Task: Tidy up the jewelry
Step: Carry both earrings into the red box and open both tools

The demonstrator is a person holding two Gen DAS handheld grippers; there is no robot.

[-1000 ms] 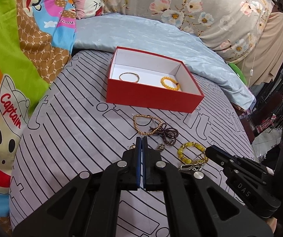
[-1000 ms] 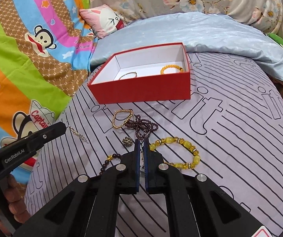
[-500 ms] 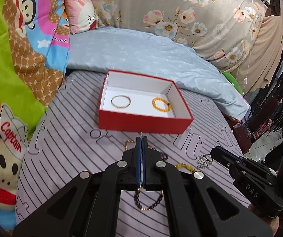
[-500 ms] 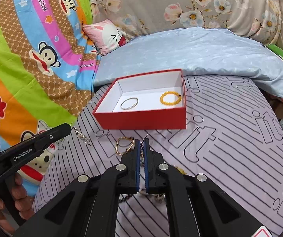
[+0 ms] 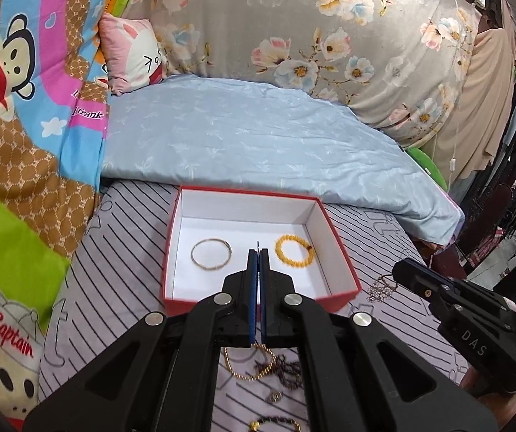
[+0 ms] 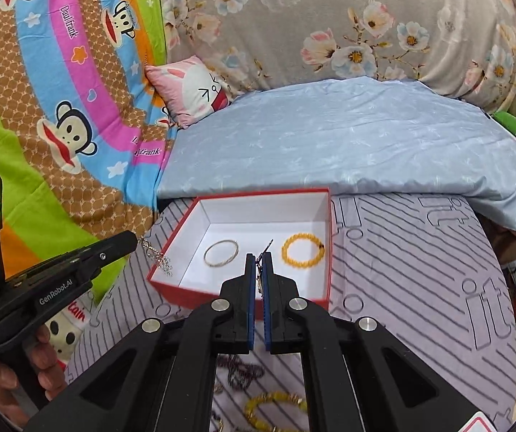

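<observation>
A bed (image 5: 121, 288) covered by a grey sheet with black stripes fills the near part of both views. On its far side lies a folded light blue blanket (image 5: 250, 144), and behind it stands a grey floral cushion (image 5: 312, 36). A colourful monkey-print quilt (image 6: 59, 115) is on the left.

In the middle of the bed sits an open red box (image 5: 344, 262) with a white inside. In it lie a thin gold bangle (image 5: 211, 253) on the left and an orange bead bracelet (image 5: 294, 251) on the right, apart from each other.

The left hand-held gripper (image 5: 258, 252) hangs over the near edge of the box, fingers pressed together on a small silver earring (image 6: 157, 255) that dangles from its tip. The right hand-held gripper (image 6: 258, 256) is also closed, on a second silver earring (image 5: 380, 289), at the right side of the box.

On the sheet in front of the box lie a gold bead bracelet (image 5: 247, 365), a dark bead strand (image 6: 240, 367) and a yellow stone bracelet (image 6: 272, 408).
</observation>
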